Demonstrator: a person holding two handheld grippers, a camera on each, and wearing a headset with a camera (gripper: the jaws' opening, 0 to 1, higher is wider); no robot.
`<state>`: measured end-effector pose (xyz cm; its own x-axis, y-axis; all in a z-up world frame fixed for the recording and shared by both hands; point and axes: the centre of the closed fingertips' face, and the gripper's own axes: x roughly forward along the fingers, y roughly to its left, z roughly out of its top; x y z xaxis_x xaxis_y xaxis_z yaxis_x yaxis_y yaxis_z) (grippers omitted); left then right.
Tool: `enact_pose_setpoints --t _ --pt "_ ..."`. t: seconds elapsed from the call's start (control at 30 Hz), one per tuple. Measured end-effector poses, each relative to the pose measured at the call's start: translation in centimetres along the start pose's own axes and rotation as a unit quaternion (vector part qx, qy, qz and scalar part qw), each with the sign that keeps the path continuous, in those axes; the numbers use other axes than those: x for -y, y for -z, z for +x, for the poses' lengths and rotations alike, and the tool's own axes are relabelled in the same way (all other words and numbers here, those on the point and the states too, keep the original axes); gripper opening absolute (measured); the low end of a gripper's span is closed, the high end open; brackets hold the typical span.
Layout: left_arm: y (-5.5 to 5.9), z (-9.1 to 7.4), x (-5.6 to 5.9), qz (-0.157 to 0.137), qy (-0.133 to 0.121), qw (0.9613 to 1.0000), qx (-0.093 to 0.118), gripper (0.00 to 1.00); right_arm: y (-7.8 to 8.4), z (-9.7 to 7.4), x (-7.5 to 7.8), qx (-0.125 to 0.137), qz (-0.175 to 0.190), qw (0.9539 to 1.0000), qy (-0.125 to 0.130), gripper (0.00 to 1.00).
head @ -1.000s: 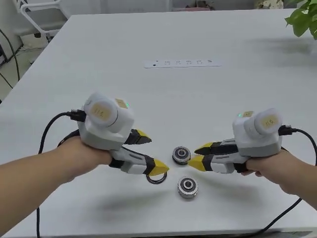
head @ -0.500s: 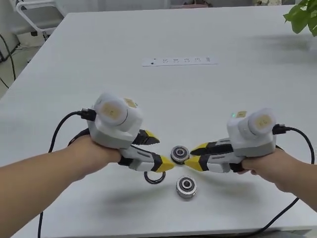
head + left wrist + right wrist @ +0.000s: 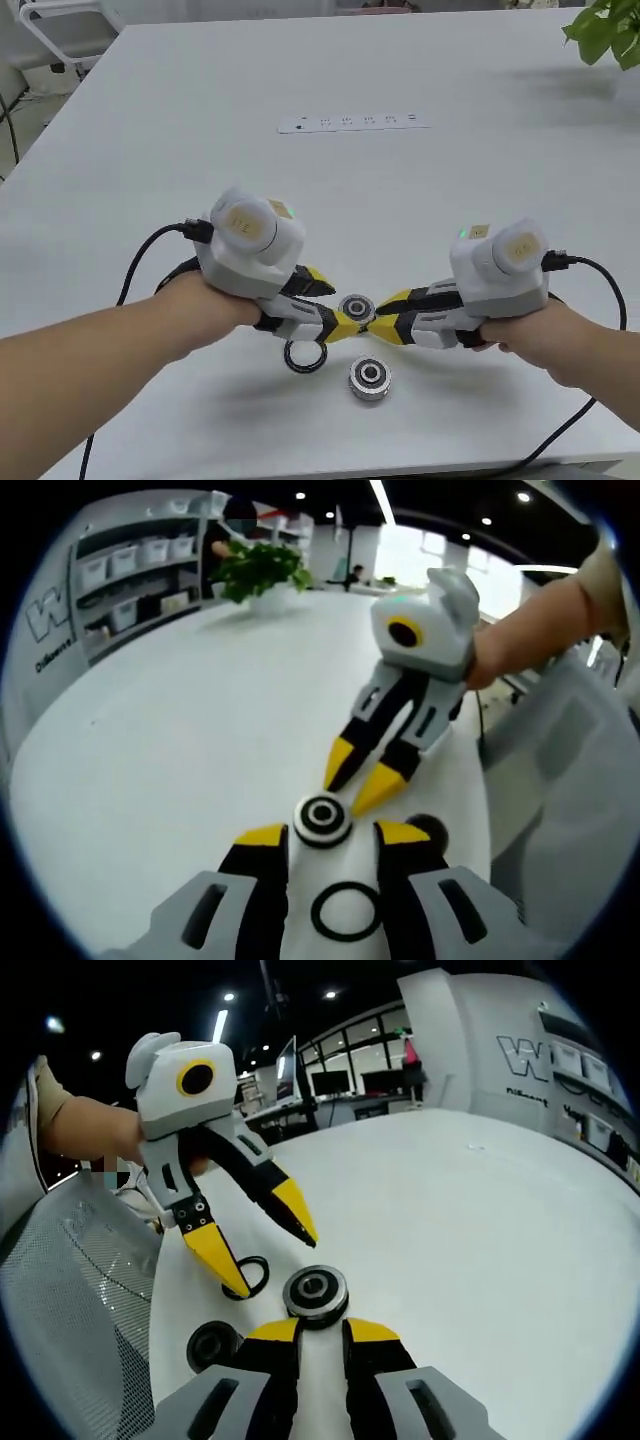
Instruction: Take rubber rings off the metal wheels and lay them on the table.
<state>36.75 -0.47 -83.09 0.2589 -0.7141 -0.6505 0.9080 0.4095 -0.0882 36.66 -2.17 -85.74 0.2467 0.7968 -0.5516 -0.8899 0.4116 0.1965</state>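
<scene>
A metal wheel with a dark rubber rim (image 3: 357,307) lies on the white table (image 3: 400,180), between the tips of both grippers. My left gripper (image 3: 333,303) is open, and the wheel (image 3: 322,820) sits just past its yellow tips (image 3: 262,835). My right gripper (image 3: 383,315) faces it from the other side, jaws slightly apart, with the wheel (image 3: 316,1292) just ahead of them. A loose black rubber ring (image 3: 305,355) lies flat on the table under my left gripper. A second wheel (image 3: 370,378) lies nearer the front edge.
A white power strip (image 3: 352,123) lies across the middle of the table. A green plant (image 3: 605,30) stands at the far right corner. Black cables (image 3: 140,270) trail from both grippers. The table's front edge is close behind the second wheel.
Both grippers have closed in on the wheel between them, the left moving right over the loose ring and the right moving left. The wheels and ring have stayed put.
</scene>
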Motion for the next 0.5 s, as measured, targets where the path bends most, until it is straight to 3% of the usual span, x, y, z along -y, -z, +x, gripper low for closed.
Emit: enact_pose_setpoints --t 0.5 --pt "-0.1 1.5 -0.2 0.016 -0.006 0.9998 -0.007 0.24 0.0 0.0 0.2 0.003 0.001 1.0000 0.001 0.12"
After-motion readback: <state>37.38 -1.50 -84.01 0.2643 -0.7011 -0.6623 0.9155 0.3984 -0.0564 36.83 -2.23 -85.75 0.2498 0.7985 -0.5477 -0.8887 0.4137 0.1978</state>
